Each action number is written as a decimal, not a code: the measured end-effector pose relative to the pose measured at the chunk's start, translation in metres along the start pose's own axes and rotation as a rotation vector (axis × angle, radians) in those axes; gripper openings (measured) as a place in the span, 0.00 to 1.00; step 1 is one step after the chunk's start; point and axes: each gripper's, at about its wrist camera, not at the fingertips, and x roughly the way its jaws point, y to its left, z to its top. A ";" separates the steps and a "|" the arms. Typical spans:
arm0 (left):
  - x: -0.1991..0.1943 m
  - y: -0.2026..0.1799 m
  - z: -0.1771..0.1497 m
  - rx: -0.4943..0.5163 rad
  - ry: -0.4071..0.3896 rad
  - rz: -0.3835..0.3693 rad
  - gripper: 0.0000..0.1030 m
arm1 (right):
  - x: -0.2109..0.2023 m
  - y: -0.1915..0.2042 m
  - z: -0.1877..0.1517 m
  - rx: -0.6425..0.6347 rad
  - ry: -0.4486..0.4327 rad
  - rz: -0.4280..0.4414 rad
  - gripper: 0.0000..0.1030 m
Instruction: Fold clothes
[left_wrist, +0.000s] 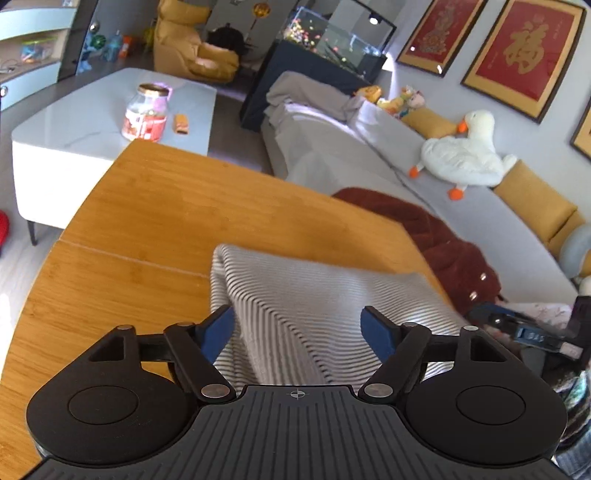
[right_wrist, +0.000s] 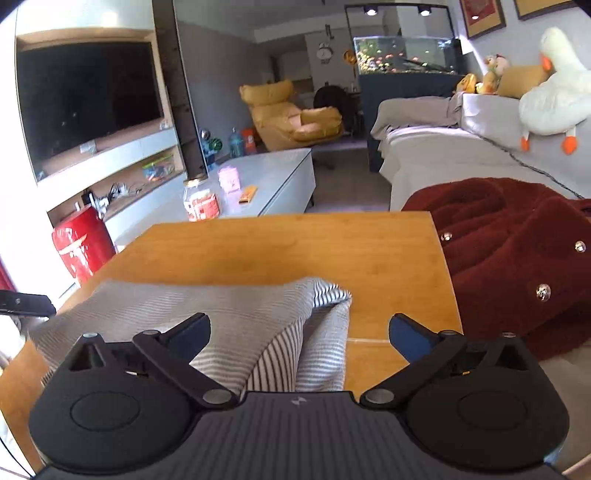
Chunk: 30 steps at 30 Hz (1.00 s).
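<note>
A striped shirt (left_wrist: 306, 295) lies part-folded on the wooden table (left_wrist: 155, 206), its layers doubled over and one corner turned up. The left tongs (left_wrist: 297, 326) and right tongs (right_wrist: 299, 332) both hover over the shirt, spread wide and pinching nothing. A fold looks just laid down, and the next move likely calls for fresh grips on an edge of the shirt. A red coat (right_wrist: 517, 243) waits beside the table, on the sofa (left_wrist: 369, 155).

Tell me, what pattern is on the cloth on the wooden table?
Thin grey-and-white stripes on the cloth; clearest in the left wrist view.
</note>
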 end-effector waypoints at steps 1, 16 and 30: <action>-0.002 -0.005 0.001 -0.005 -0.011 -0.034 0.85 | 0.001 -0.002 0.004 0.014 -0.014 -0.002 1.00; 0.088 -0.018 -0.020 -0.051 0.117 -0.035 0.97 | 0.055 -0.010 -0.028 -0.045 0.127 -0.063 1.00; 0.098 -0.049 0.010 -0.053 0.002 0.073 0.97 | 0.021 -0.006 -0.005 -0.128 -0.028 -0.031 1.00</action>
